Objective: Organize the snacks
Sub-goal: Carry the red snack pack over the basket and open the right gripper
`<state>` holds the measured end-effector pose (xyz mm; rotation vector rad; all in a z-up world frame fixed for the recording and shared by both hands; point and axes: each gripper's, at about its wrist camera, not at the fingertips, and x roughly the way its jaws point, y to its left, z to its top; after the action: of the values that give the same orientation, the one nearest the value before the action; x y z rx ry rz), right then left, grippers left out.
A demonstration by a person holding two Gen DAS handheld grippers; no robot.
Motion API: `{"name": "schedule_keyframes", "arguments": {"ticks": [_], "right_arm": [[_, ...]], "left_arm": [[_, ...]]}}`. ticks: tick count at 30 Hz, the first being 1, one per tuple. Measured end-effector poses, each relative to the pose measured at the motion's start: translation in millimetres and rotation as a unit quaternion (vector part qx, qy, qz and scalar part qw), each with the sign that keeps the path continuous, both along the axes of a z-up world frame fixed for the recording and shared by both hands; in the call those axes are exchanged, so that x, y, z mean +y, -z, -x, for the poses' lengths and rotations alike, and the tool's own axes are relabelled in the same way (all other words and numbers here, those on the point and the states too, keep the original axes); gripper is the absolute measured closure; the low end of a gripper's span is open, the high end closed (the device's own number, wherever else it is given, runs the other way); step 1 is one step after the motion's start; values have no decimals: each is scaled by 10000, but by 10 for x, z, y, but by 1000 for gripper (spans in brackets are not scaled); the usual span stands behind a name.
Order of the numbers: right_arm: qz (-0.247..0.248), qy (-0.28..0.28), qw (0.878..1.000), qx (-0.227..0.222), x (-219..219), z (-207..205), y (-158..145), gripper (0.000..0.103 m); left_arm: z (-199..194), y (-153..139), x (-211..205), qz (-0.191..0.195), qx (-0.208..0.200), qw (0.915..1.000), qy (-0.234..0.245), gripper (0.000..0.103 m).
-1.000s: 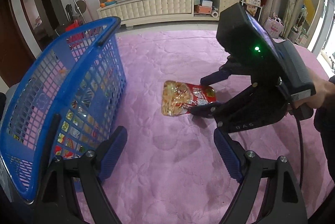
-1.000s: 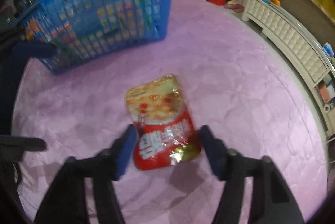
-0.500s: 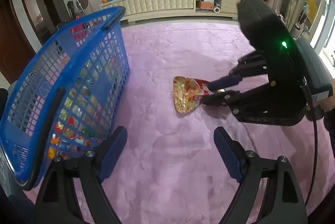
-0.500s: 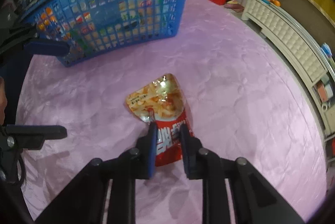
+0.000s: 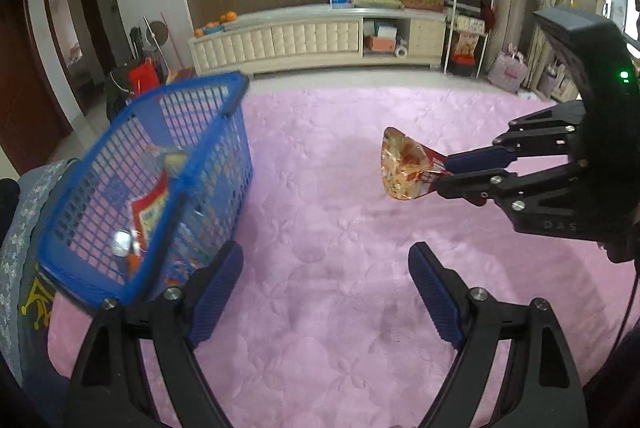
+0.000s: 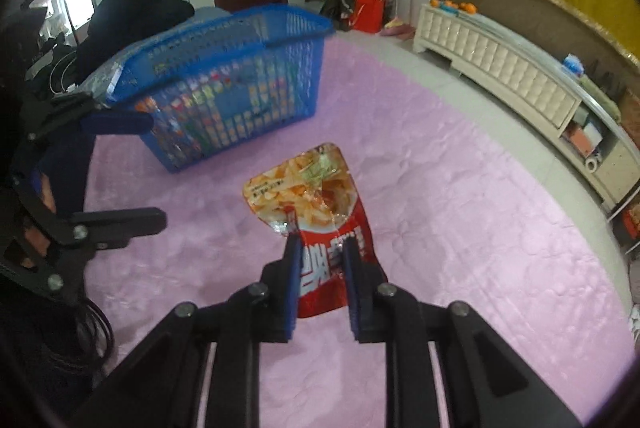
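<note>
My right gripper [image 6: 322, 248] is shut on the red lower end of a red-and-orange snack bag [image 6: 308, 188], which hangs clear above the pink carpet [image 6: 460, 208]. In the left wrist view the same bag [image 5: 402, 168] is pinched in the right gripper [image 5: 442, 170] at mid right. A blue mesh basket [image 5: 192, 164] stands to the left with several snack packets inside; in the right wrist view the basket [image 6: 224, 84] is beyond the bag to the upper left. My left gripper [image 5: 326, 284] is open over bare carpet beside the basket, holding nothing.
A long cream cabinet [image 5: 316, 40] runs along the far wall with oranges and boxes on it. A shelf rack and bags [image 5: 468, 28] stand at the back right. A grey patterned cloth [image 5: 20, 248] lies left of the basket. Dark clothing [image 6: 132, 12] is piled behind the basket.
The right gripper closed on the snack bag and lifted it off the carpet. Both grippers rose, and the basket's inside came into the left wrist view.
</note>
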<state>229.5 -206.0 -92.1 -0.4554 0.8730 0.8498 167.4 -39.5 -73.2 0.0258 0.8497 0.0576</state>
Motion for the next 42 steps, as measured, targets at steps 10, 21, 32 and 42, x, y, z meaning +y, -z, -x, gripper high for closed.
{"name": "schedule_keyframes", "arguments": {"ticks": [10,21,32,42], "right_arm": [[-49,62,9986,-529,375,327,-762,79],[-198,7,9977,-654,1061,393,-1065,79],[15,-175,9987,-485,1824,98,-914,79],[558,131,9982,-163,2210,-296,-567,78]], "left_arm": [[366,-600,526,135,-681,9976,-50,20],[479,-950,1340,25,-858,9961,-184,19],[393,-949,2159,191,-745,9959,-477,19],[132,-710,2478,337,-543,9965,-540,19]]}}
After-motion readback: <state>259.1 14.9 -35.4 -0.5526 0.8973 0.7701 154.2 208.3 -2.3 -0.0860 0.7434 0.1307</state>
